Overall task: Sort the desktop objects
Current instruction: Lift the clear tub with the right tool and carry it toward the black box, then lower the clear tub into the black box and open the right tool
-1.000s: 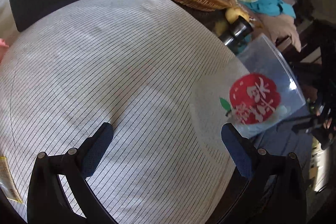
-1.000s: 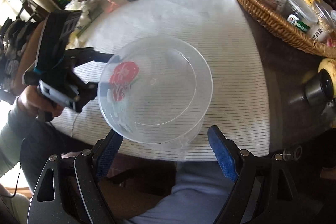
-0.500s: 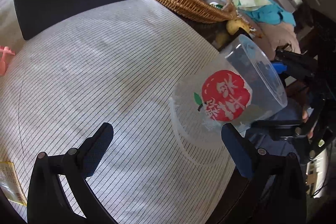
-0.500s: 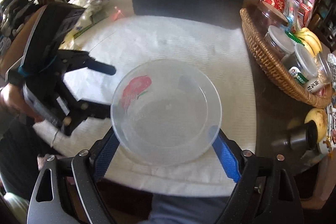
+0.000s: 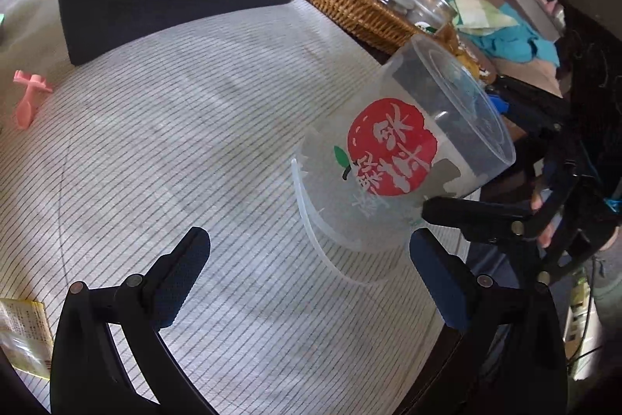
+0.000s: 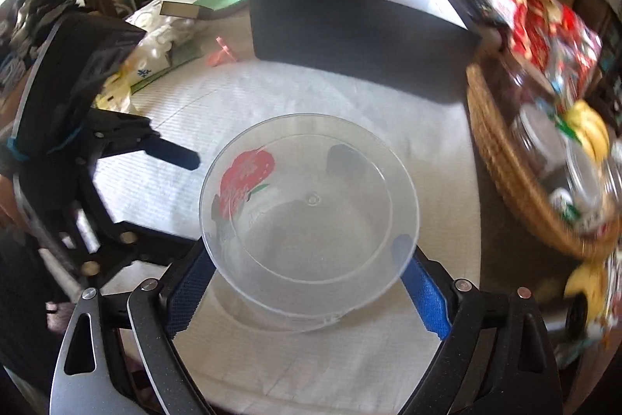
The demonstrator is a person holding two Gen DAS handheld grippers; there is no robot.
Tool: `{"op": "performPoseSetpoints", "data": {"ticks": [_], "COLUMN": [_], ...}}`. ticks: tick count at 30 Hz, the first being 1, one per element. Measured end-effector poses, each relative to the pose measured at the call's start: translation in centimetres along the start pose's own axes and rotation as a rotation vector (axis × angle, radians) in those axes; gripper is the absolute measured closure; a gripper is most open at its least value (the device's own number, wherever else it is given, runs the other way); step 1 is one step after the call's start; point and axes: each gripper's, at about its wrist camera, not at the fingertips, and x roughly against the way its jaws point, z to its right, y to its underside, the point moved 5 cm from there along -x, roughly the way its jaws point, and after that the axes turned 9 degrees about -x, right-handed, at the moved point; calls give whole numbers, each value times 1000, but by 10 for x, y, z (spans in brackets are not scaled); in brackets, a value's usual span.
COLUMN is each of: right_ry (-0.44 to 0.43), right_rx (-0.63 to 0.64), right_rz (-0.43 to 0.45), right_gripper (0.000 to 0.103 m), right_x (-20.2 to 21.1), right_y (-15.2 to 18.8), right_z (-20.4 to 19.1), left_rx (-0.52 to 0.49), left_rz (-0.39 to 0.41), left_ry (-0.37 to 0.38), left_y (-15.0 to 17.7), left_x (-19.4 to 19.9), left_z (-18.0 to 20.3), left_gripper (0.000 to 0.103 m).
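Observation:
A clear plastic tub [image 6: 311,212] with a red apple label [image 5: 388,150] hangs tilted over the striped white cloth [image 5: 155,142], its mouth facing my right gripper [image 6: 299,251]. The tub sits between that gripper's blue pads [image 6: 421,288], which lie against its wall just below the rim. The jaws are opening. In the left wrist view the right gripper's black fingers [image 5: 466,214] straddle the tub from the right. My left gripper [image 5: 308,234] is open and holds nothing, just short of the tub's base.
A black open box [image 6: 357,26] stands at the back of the cloth. A wicker basket [image 6: 505,158] of jars and bananas sits to the right. A pink plastic utensil [image 5: 29,96] and a yellow packet [image 5: 19,337] lie at the left.
The tub has moved from the table's edge farther in over the cloth with the right gripper, whose pads have closed in on its rim. The left gripper stays open.

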Motion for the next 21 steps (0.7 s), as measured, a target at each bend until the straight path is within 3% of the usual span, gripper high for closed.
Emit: {"op": "performPoseSetpoints", "data": {"ticks": [8,16,21], "right_ry": [-72,-137,-153], "right_rx": [-40,-120,-95], "right_rz": [19,111,125], "right_gripper": [8,9,9], "right_x": [-25,-31,-17], "right_y": [-28,-39,-45], "right_z": [11,19,16], "left_rx": [45,119,166], "left_rz": [59,76,121], "left_ry": [-54,-128,-112], "left_y": [-11,-15,-19], "left_x": [16,15,26], "left_z": [-19,-54,-67], "left_gripper": [0,0,0]}}
